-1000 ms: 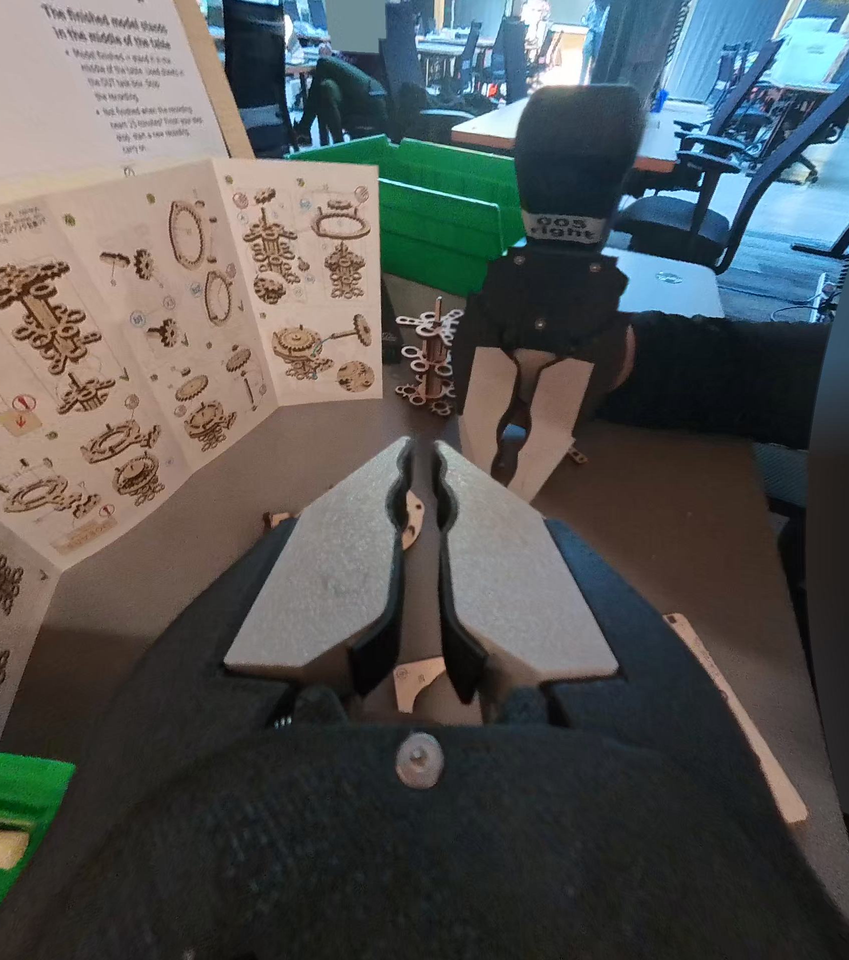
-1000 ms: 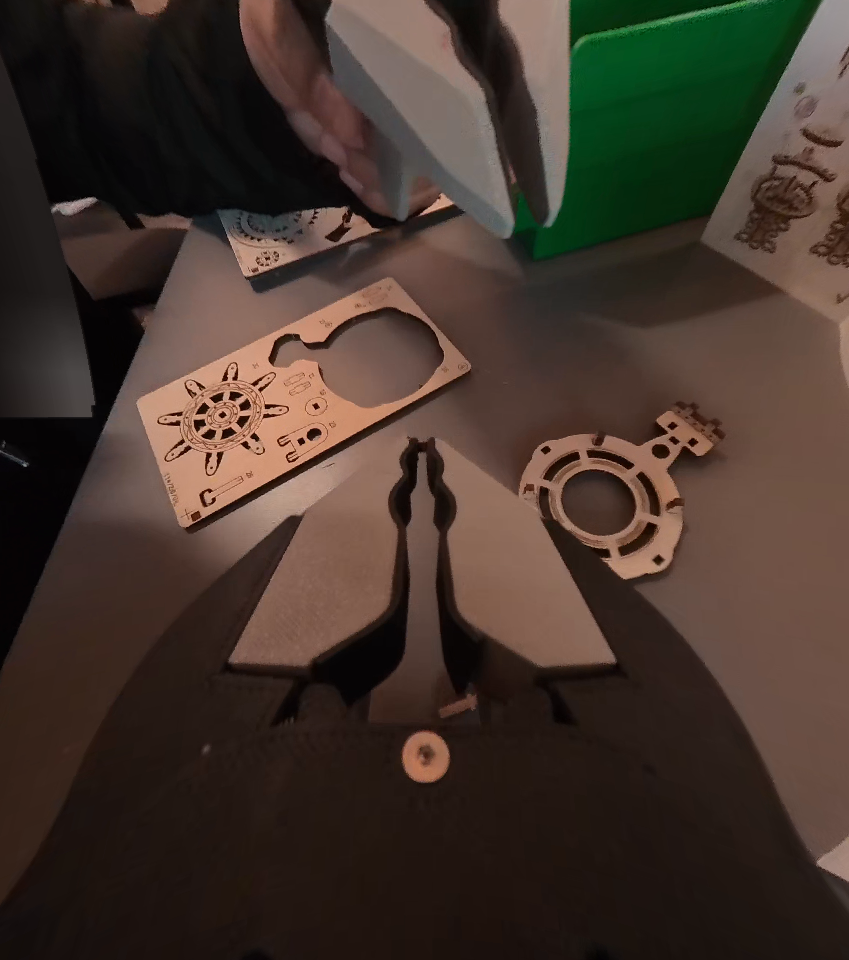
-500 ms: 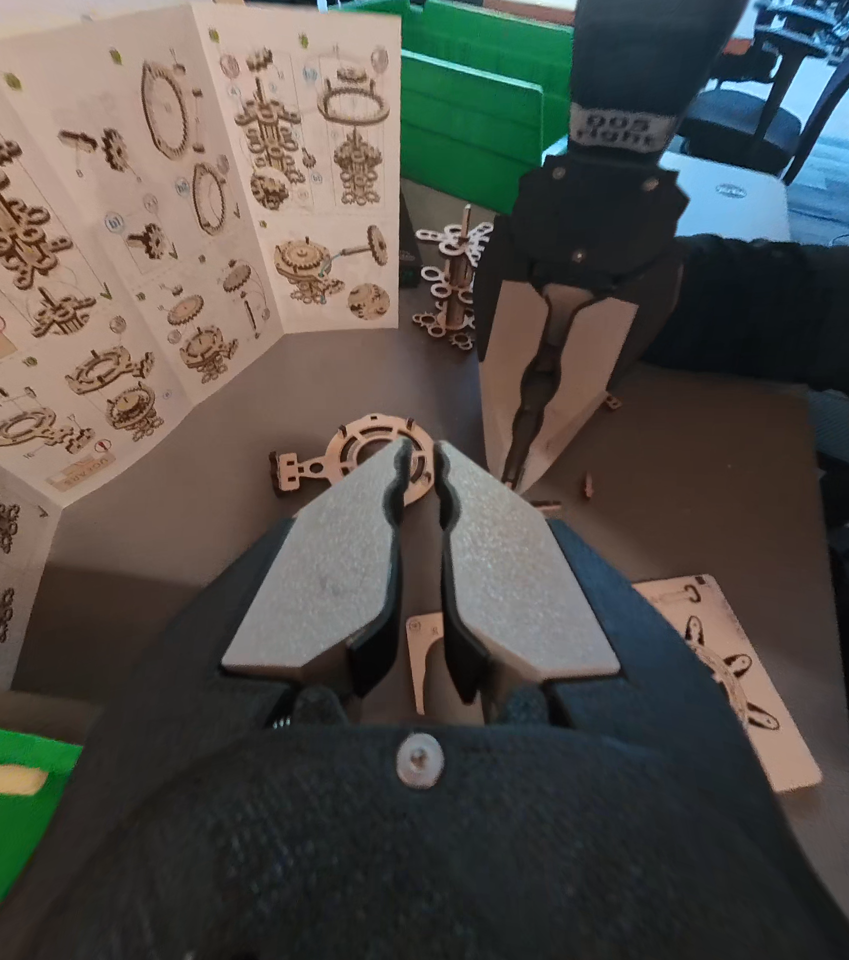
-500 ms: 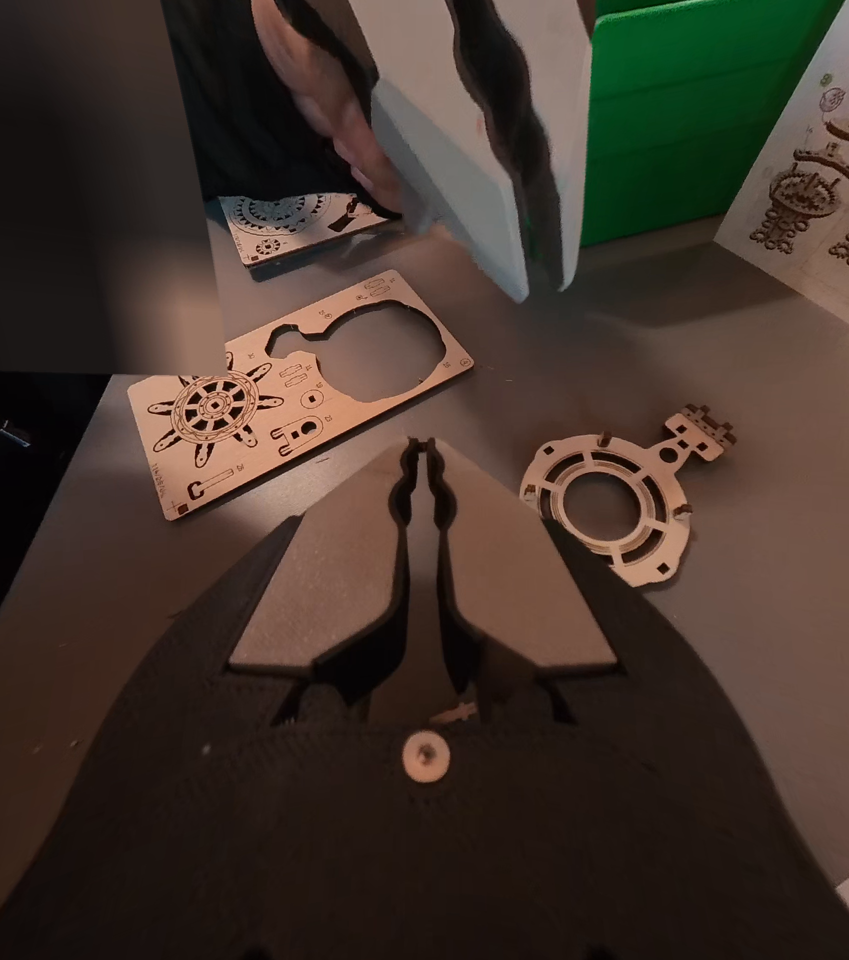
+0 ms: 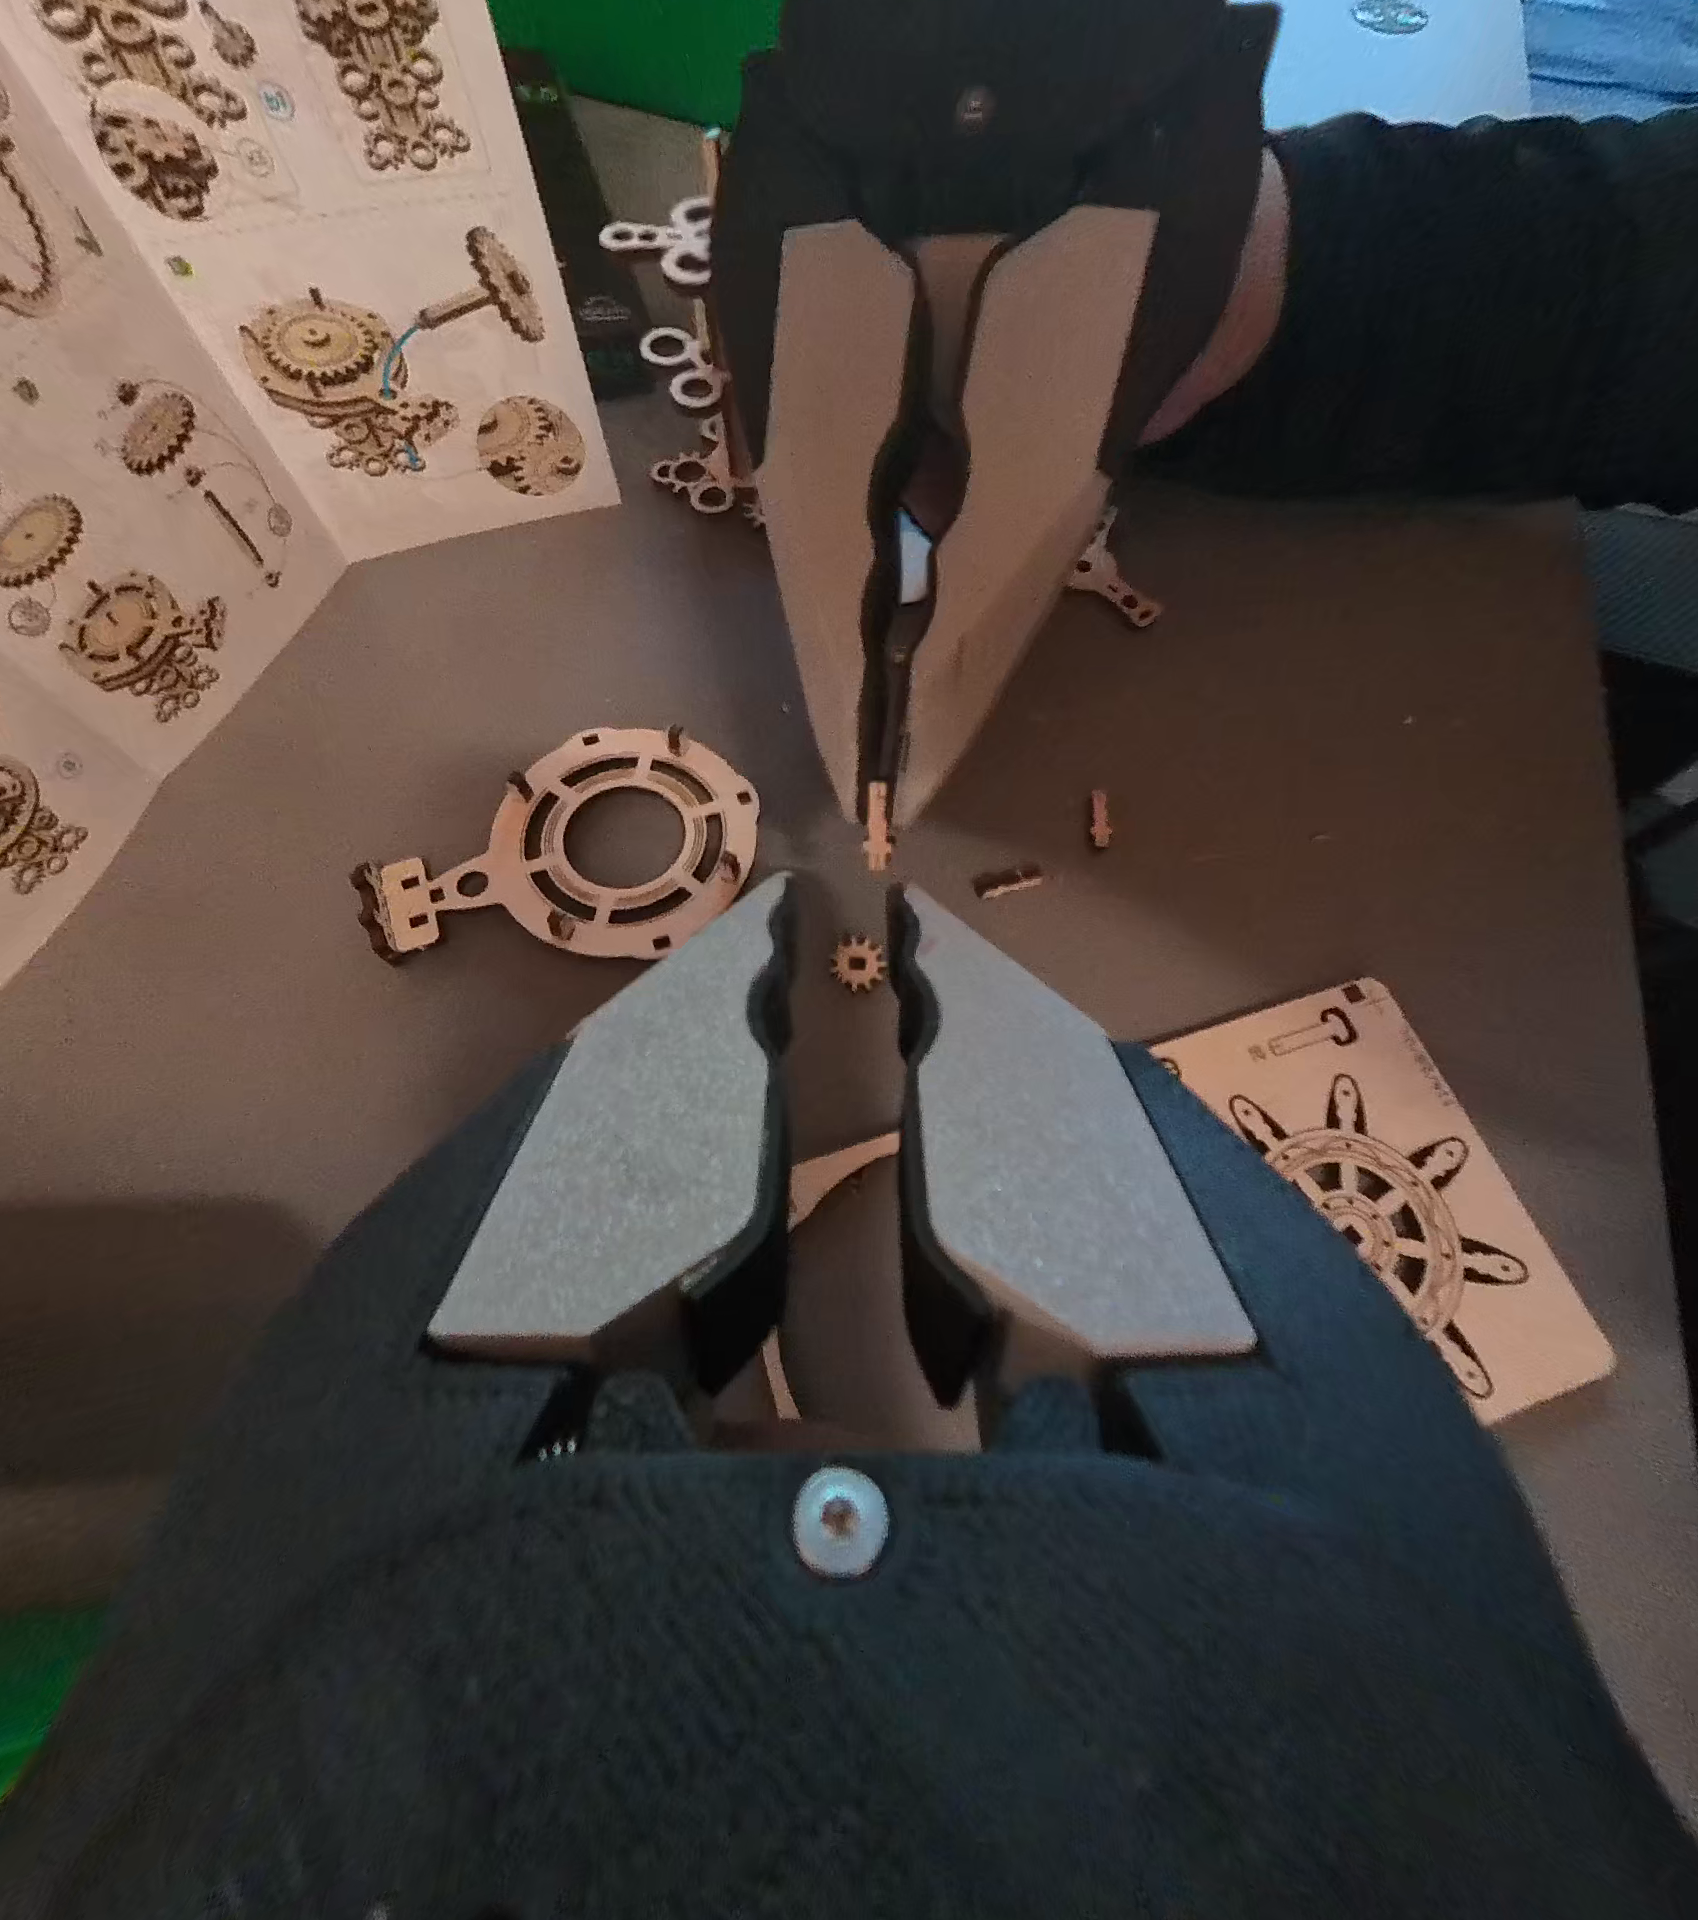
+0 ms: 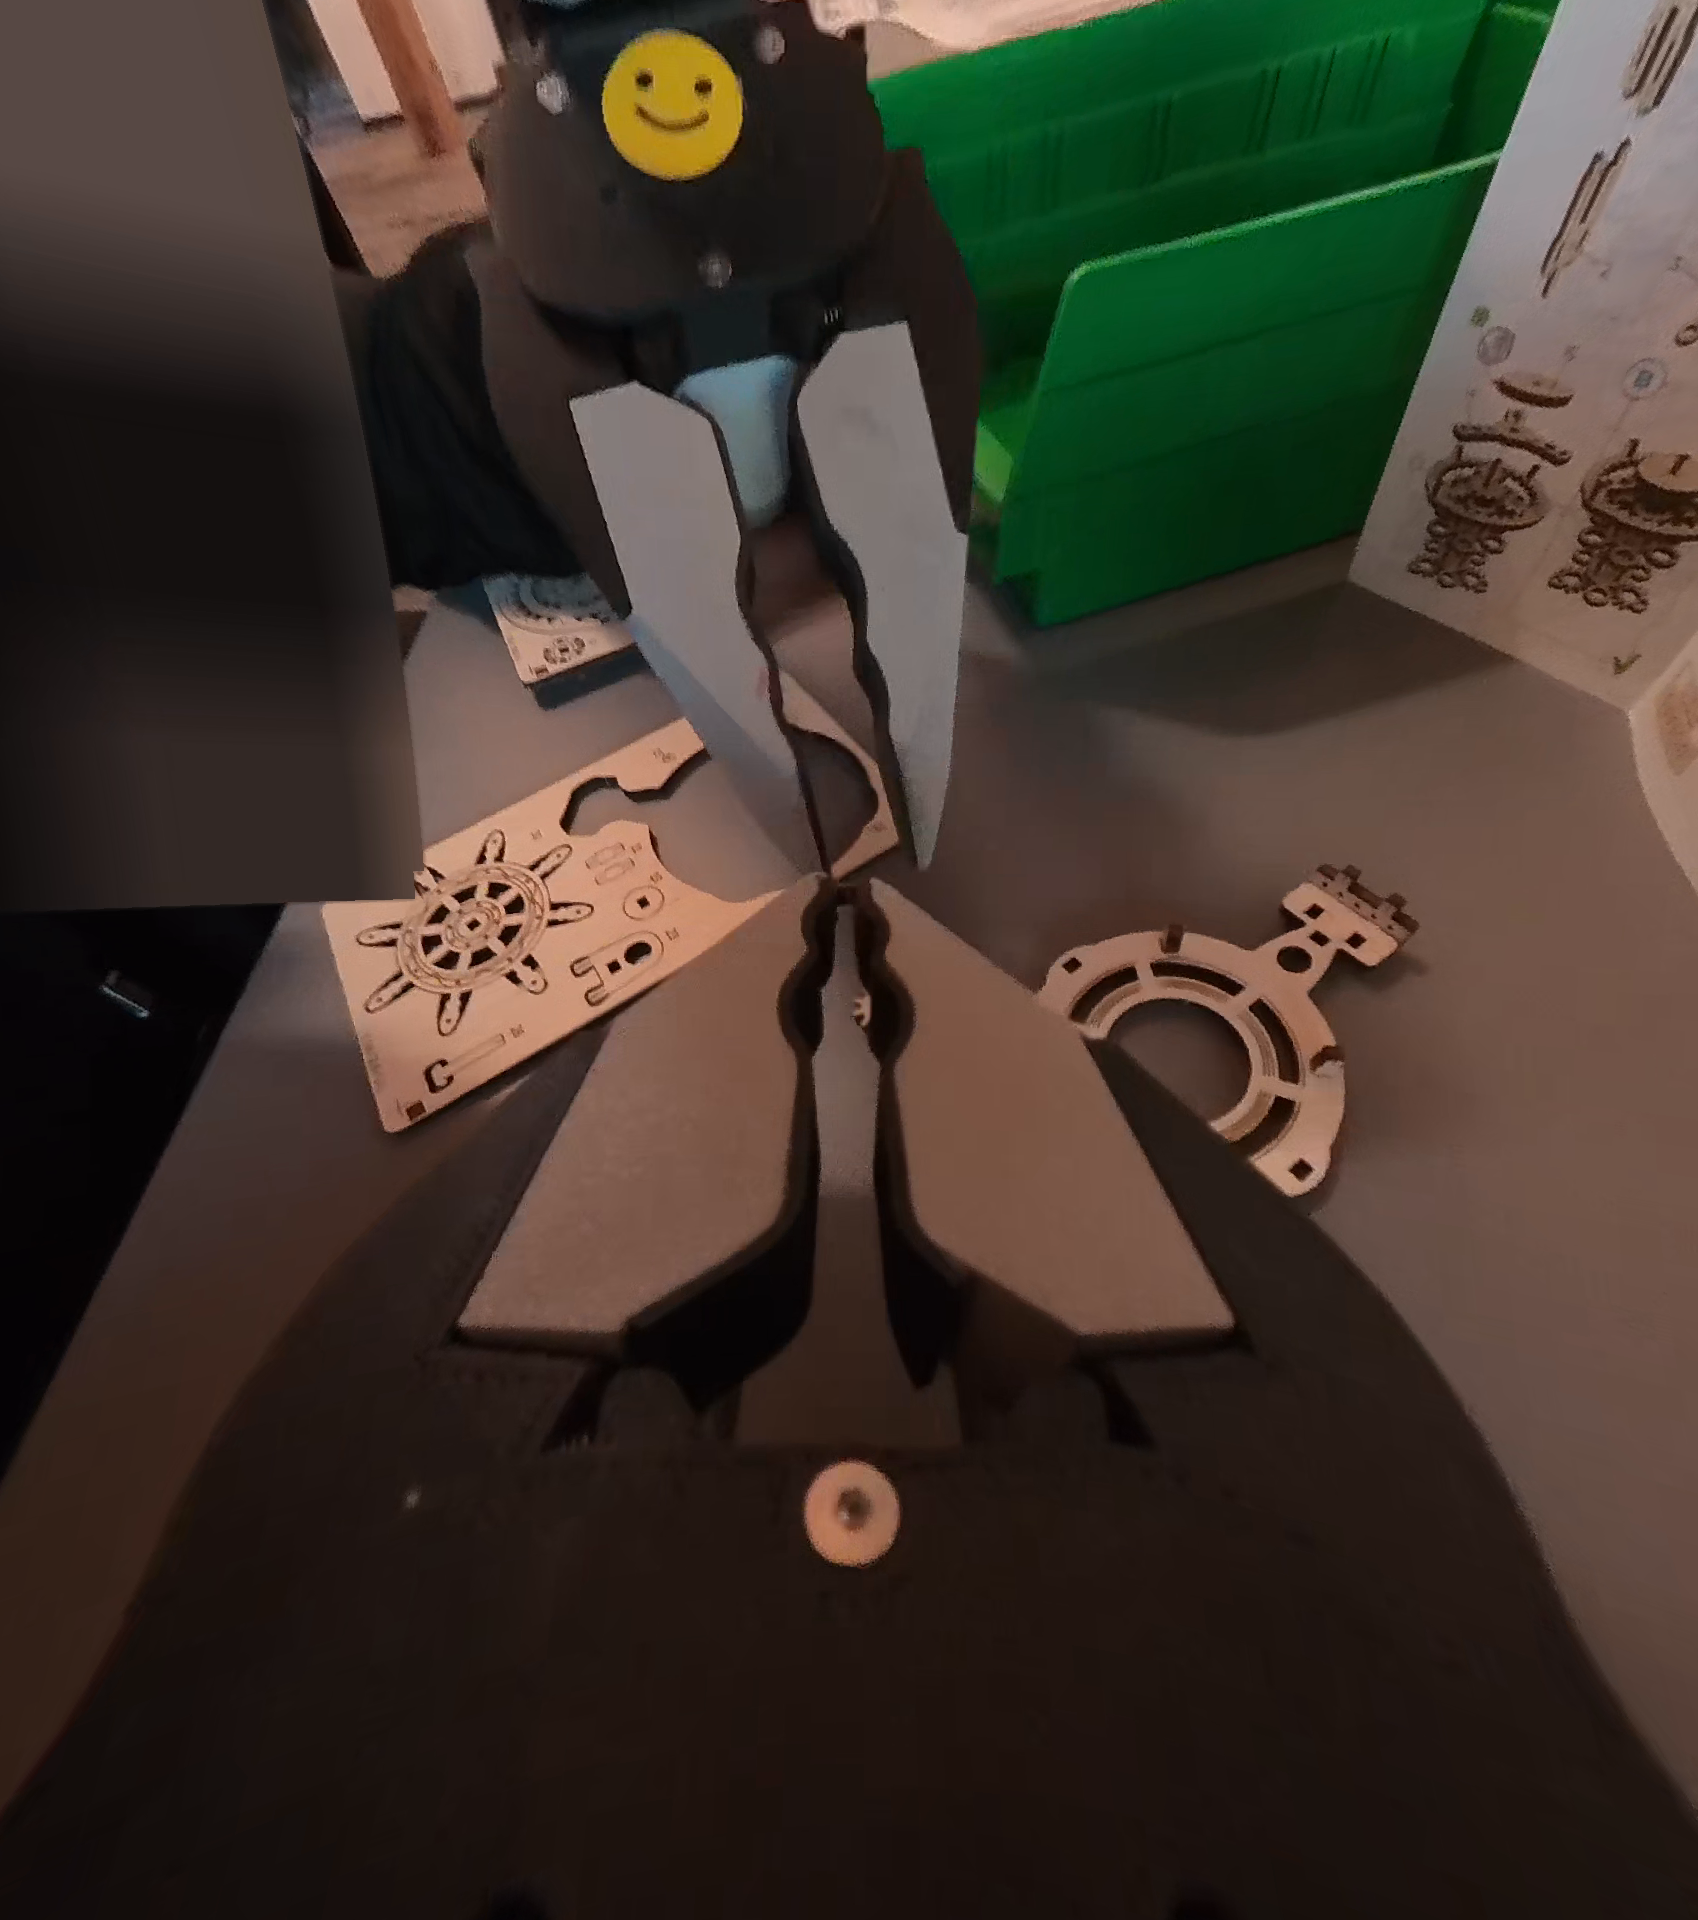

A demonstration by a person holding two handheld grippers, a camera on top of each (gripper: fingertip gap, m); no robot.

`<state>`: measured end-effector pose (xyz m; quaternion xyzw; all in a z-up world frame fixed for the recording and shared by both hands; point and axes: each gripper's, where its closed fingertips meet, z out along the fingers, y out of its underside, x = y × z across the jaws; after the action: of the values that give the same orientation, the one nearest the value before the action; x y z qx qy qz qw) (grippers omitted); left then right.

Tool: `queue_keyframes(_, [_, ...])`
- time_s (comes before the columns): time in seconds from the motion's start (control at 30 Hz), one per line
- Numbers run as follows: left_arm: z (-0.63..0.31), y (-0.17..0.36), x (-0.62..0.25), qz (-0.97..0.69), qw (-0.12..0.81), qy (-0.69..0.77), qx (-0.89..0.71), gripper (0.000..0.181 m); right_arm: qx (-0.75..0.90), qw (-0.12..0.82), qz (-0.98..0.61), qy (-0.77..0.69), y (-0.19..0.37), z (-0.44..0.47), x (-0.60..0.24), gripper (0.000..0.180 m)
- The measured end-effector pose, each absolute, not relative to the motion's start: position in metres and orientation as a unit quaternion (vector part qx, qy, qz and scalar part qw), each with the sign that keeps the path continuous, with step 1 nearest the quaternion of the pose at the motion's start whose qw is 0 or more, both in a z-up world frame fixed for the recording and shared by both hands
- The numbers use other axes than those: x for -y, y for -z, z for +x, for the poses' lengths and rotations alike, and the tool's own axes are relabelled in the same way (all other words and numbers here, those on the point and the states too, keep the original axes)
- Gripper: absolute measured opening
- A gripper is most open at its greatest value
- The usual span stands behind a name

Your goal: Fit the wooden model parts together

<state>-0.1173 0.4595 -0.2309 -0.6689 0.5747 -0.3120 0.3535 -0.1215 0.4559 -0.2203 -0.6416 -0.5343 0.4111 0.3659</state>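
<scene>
A: R gripper [image 5: 881,800] status?

B: Jaws pinched on a small wooden peg [image 5: 877,824]; peg sticks out past the tips, pointing down at the table [image 5: 1292,727]. From the L cam it comes in from 12 o'clock.

A: L gripper [image 5: 840,904]?

B: Jaws a little apart, nothing between them. Tiny gear [image 5: 858,962] lies on the table in the gap, just below the peg.

A: Other parts?

B: Ring plate w/ handle [image 5: 596,847] flat at approx 10 o'clock of the L tips, near them, small pegs standing in its rim. Two loose pegs [image 5: 1007,882] at 2 o'clock. Cut-out sheet [image 5: 1385,1195] w/ a wheel pattern at 4 o'clock, partly under the L gripper body.

A: R cam agree?

B: Yes: L gripper [image 6: 871,868] hangs from 12, tips nearly meeting the R tips; ring plate at 3 o'clock, sheet at 9. Instruction leaflet [image 5: 201,364] stands along the L side, green bin [image 6: 1188,395] behind.
</scene>
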Motion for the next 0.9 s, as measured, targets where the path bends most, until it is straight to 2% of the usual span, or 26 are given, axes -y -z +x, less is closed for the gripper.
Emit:
queue_keyframes(0.1, [-0.114, 0.224, -0.457, -0.649, 0.376, 0.311, -0.584, 0.012, 0.512, 0.369, -0.646, -0.430, 0.212, -0.123, -0.458, 0.000])
queue_keyframes(0.27, [-0.111, 0.201, -0.470, -0.587, 0.498, 0.220, -0.599, 0.013, 0.419, 0.353, -0.692, -0.471, 0.201, -0.124, -0.472, 0.000])
queue_keyframes(0.4, [-0.109, 0.195, -0.472, -0.556, 0.546, 0.163, -0.605, 0.013, 0.327, 0.339, -0.710, -0.524, 0.189, -0.119, -0.483, 0.000])
queue_keyframes(0.57, [-0.113, 0.194, -0.485, -0.560, 0.566, 0.123, -0.592, 0.009, 0.283, 0.313, -0.707, -0.567, 0.183, -0.118, -0.483, 0.000])
queue_keyframes(0.67, [-0.111, 0.191, -0.483, -0.557, 0.572, 0.133, -0.587, 0.000, 0.272, 0.310, -0.711, -0.570, 0.184, -0.117, -0.484, 0.000])
queue_keyframes(0.9, [-0.109, 0.192, -0.482, -0.562, 0.569, 0.144, -0.582, 0.006, 0.251, 0.303, -0.713, -0.581, 0.182, -0.120, -0.484, 0.000])
